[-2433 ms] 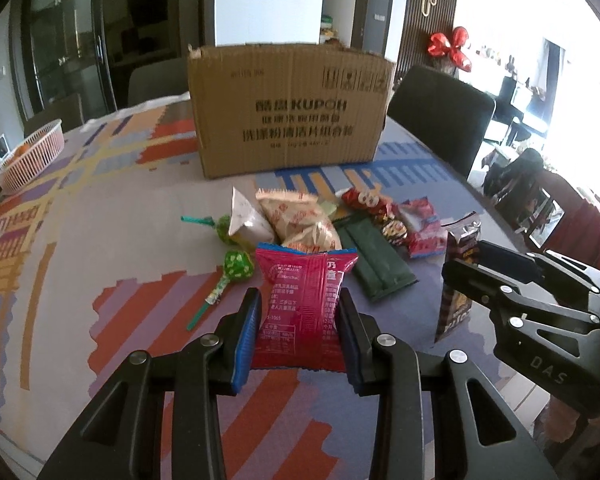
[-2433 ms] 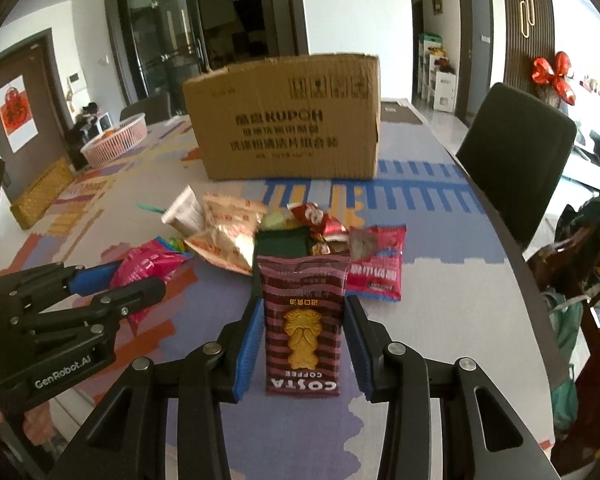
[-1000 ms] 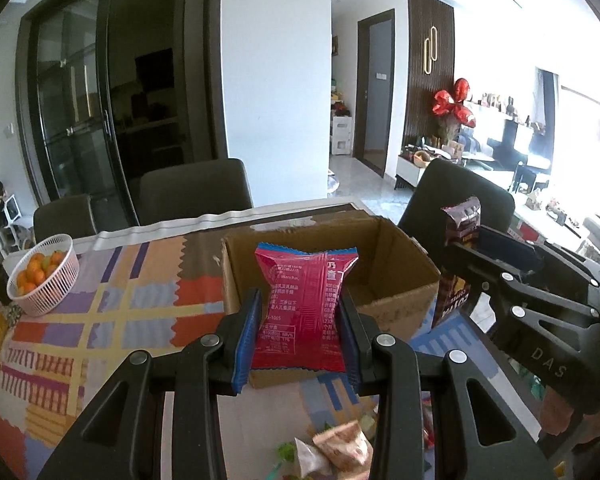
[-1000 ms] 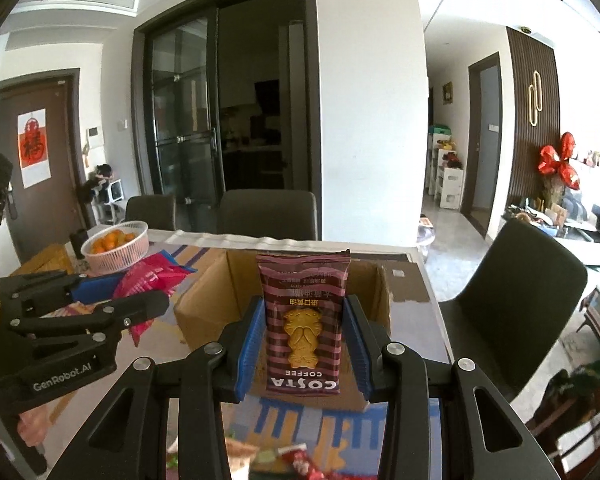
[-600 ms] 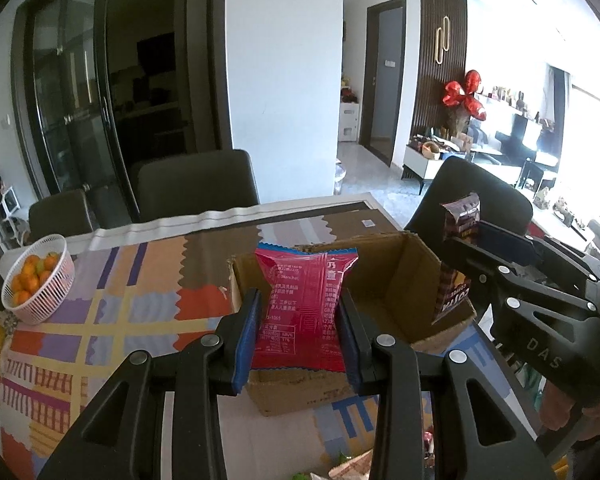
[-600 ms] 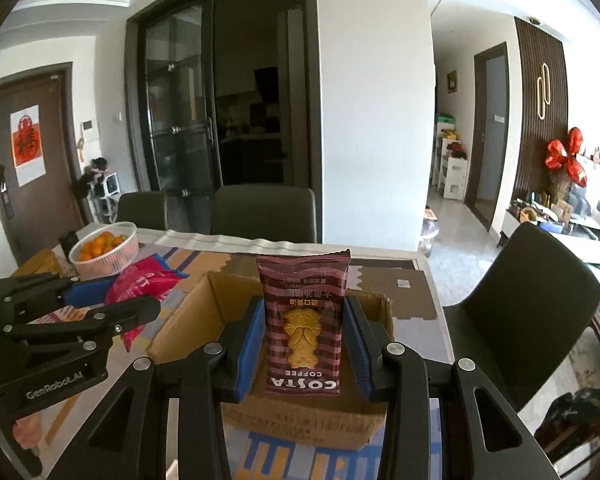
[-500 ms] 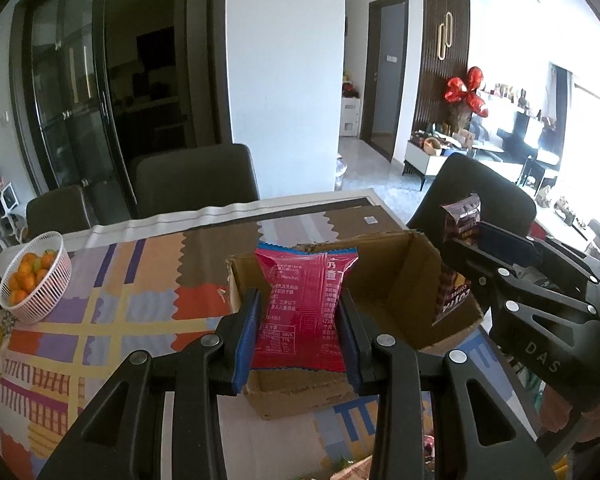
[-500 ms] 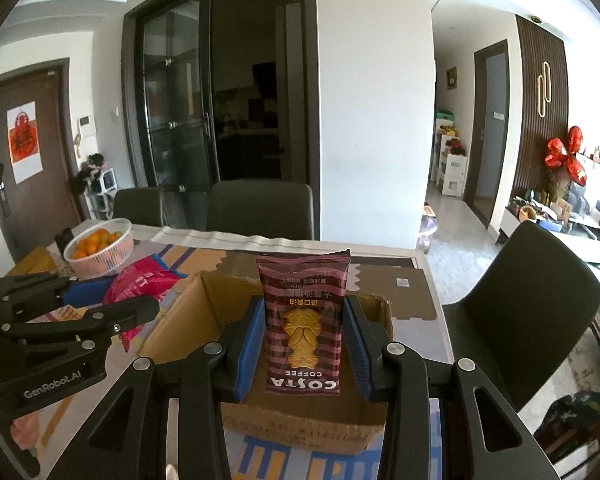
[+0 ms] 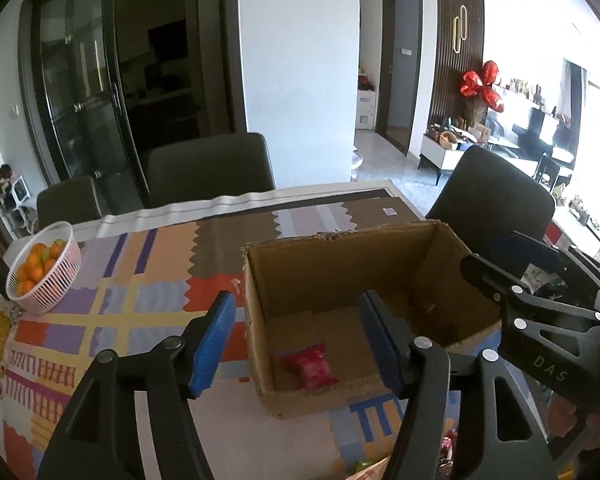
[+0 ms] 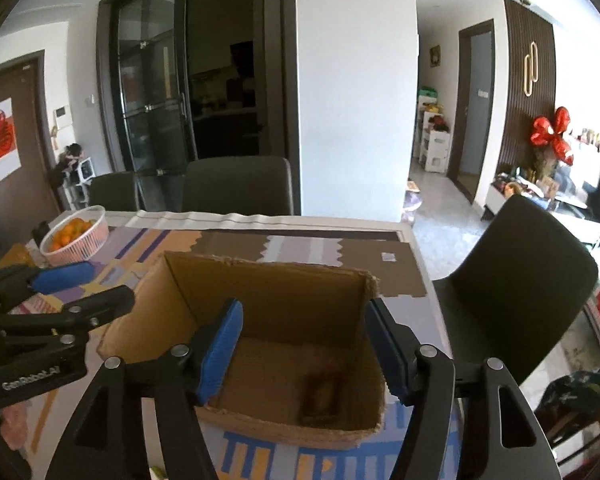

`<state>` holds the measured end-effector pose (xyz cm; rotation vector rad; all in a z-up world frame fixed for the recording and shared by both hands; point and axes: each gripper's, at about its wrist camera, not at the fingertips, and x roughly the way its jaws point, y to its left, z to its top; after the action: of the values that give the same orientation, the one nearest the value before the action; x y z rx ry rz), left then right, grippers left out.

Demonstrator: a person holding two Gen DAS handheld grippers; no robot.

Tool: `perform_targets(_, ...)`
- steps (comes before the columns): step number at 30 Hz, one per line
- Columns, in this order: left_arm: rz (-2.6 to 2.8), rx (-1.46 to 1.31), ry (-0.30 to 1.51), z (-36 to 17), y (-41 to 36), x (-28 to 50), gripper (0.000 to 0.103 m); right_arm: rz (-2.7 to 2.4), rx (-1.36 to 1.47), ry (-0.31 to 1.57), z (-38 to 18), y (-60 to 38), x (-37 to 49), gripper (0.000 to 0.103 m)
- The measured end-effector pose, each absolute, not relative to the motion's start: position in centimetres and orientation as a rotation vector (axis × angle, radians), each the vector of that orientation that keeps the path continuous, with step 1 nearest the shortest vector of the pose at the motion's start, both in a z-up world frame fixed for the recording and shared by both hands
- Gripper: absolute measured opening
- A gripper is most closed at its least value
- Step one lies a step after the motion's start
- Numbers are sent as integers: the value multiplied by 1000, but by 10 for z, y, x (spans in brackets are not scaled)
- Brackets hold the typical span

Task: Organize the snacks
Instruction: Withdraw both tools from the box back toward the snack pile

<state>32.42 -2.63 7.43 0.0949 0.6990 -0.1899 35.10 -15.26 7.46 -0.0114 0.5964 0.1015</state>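
An open cardboard box (image 9: 332, 268) stands on the patterned table; it also shows in the right wrist view (image 10: 268, 292). A red snack packet (image 9: 310, 366) lies on the box floor at its near left. A brown striped Costa biscuit packet (image 10: 322, 394) lies on the box floor at its near right. My left gripper (image 9: 296, 340) is open and empty above the box's near left corner. My right gripper (image 10: 304, 348) is open and empty above the box's near side. Each gripper shows at the edge of the other's view.
A white basket of oranges (image 9: 44, 268) sits at the table's far left, also in the right wrist view (image 10: 76, 236). Dark chairs (image 9: 208, 168) stand behind the table and one (image 10: 516, 276) at its right. Loose snacks peek in at the bottom edge (image 9: 444, 456).
Both grippers have opened and let go of their packets. The red packet and the Costa packet now lie inside the box. Both grippers have moved closer over the box.
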Motion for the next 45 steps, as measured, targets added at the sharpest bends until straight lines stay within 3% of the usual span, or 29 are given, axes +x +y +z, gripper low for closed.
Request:
perform_targets(8, -167, 96, 638, 83, -14, 277, 73, 128, -20, 569, 79, -146, 313, 71)
perform_targets(25, -195, 105, 563, 81, 6, 181, 73, 213, -28, 503, 76, -121, 220, 71)
perform_targets(45, -233, 91, 665, 11, 16, 125, 73, 276, 4, 621, 19, -104, 176, 71)
